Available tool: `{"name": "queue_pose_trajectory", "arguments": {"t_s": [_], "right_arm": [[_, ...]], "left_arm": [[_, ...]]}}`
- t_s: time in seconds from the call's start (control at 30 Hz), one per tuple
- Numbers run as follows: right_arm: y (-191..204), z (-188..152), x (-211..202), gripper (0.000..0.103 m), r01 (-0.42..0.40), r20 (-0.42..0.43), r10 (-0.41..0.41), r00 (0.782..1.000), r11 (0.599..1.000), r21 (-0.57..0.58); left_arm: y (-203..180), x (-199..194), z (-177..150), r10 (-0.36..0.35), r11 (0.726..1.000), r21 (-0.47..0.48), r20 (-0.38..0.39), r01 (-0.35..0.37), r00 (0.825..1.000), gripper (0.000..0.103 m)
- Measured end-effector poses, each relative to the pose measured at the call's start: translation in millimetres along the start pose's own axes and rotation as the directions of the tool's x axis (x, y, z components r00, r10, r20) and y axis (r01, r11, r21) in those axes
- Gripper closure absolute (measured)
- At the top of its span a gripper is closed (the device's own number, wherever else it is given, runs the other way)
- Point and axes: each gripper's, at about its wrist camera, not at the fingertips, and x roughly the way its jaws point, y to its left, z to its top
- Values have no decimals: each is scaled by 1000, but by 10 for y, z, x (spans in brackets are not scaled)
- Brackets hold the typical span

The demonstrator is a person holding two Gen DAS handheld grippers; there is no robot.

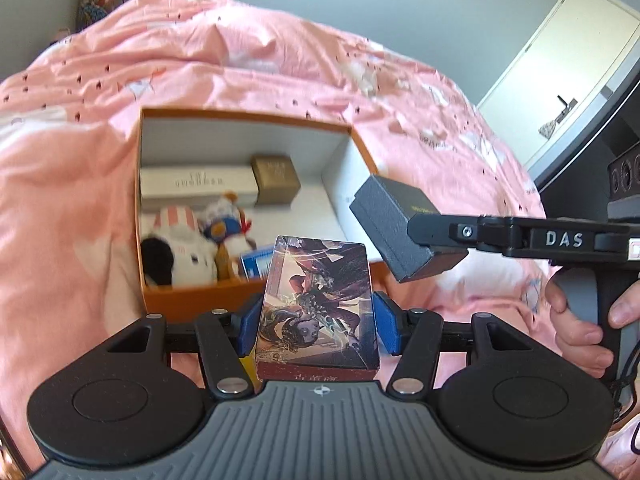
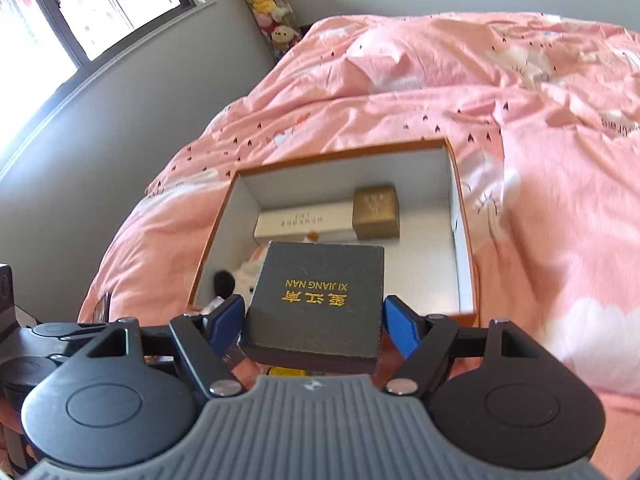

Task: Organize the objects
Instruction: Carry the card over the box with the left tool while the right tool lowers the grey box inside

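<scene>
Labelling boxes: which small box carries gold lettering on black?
The black square box clamped in the right hand-held gripper; the left one's box shows artwork.

A bed under a rumpled pink quilt printed with small dark hearts and white figures; directly on the quilt sits an open orange box with white inner walls, lid off, near the bed's edge.

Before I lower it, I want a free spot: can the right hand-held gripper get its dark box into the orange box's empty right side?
Probably yes. The right hand-held gripper holds the dark box above the orange box, whose right side looks bare beyond the gold box.
</scene>
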Motion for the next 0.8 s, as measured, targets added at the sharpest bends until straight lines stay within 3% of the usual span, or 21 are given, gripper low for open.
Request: {"name": "queue_pose_trajectory", "arguments": {"t_s": [0.17, 0.33, 0.57, 0.8], "right_arm": [[-84, 250, 235, 26, 3, 2, -3, 1000, 1000, 1], [-153, 398, 730, 26, 63, -79, -67, 995, 997, -53], [-321, 424, 1425, 26, 137, -212, -161, 964, 983, -124], [-445, 386, 1878, 26, 123, -335, -148, 930, 988, -95]], "left_arm": [[104, 72, 346, 53, 999, -3, 53, -53, 997, 37], [260, 350, 563, 74, 997, -24, 27, -74, 997, 37], [477, 750, 675, 82, 995, -59, -39, -84, 996, 37], [566, 975, 753, 88, 994, -65, -73, -93, 993, 37]]}}
